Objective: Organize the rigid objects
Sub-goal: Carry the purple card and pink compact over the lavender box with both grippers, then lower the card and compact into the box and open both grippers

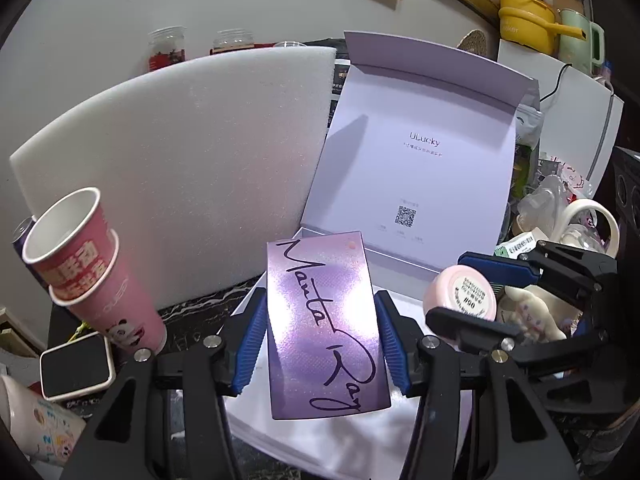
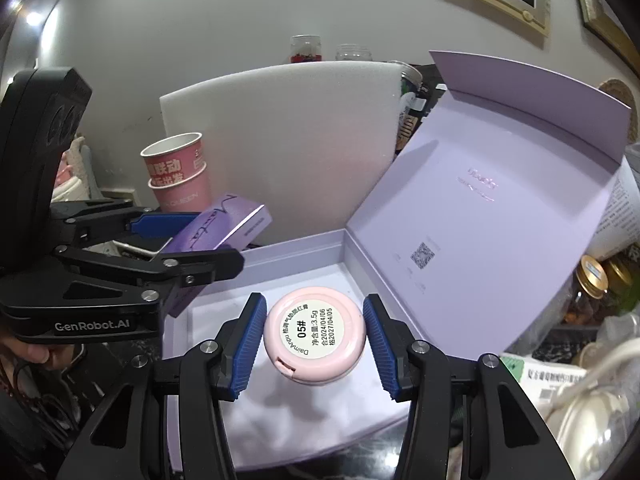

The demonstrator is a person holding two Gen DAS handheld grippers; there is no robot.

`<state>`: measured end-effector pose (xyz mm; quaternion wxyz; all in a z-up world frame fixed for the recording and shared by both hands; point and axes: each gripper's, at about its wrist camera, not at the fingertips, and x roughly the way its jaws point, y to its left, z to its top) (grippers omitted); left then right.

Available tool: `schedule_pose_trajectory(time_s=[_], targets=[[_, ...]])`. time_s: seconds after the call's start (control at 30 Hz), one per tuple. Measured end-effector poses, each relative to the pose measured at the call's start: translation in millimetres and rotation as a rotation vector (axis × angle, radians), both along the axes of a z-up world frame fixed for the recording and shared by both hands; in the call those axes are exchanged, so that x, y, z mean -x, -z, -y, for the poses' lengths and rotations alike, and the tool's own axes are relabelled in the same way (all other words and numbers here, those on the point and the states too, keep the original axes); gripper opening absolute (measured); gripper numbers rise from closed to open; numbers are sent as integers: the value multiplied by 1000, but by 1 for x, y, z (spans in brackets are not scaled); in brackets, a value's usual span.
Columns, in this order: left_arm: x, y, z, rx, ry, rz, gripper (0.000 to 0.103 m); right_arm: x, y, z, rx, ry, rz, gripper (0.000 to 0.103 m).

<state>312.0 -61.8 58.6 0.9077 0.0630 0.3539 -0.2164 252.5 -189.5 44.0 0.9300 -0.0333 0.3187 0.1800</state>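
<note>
Gaping lilac box (image 2: 480,200), white-lined inside

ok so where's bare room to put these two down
The open lavender box has a bare white floor under both grippers, bordered by its raised lid and low wall. Crowded: paper cups and phone on the left, jars and tape roll on the right.
</note>
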Motion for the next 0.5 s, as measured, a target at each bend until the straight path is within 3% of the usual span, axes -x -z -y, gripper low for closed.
schedule_pose_trajectory(time_s=[0.3, 0.47, 0.5], targets=[[-32, 28, 2, -12, 16, -95, 52, -27, 19, -7, 18, 15, -48, 50], [-37, 40, 2, -63, 5, -100, 52, -39, 34, -8, 29, 36, -88, 50], [-38, 42, 2, -70, 3, -102, 52, -41, 36, -9, 21, -10, -71, 50]])
